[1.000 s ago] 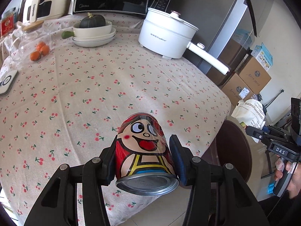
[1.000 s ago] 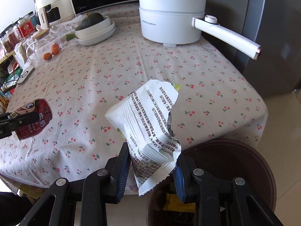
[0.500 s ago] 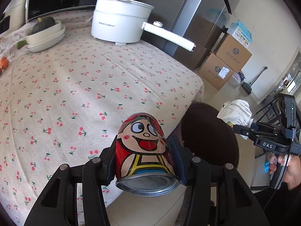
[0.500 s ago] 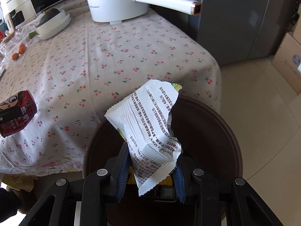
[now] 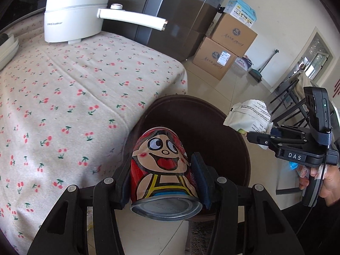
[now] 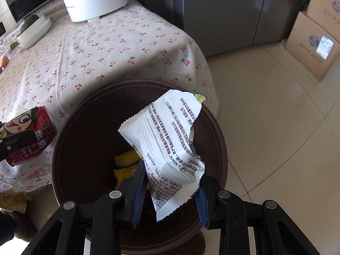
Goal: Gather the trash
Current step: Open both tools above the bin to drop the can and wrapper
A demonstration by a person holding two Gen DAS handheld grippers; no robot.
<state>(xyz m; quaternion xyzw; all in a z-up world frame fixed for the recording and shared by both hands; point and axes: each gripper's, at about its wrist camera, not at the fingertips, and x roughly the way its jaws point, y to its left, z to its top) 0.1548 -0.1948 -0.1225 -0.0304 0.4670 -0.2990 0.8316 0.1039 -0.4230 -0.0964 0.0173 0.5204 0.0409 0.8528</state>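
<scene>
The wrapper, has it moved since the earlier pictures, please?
Yes. The wrapper has gone from above the table edge to over the bin.

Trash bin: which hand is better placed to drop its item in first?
Right. Its tool holds the white wrapper directly over the brown bin; the red can hangs near the rim, beside the table.

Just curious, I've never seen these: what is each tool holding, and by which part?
Left tool: red cartoon can, clamped across its sides near the base. Right tool: torn white wrapper, pinched at its lower end.
</scene>
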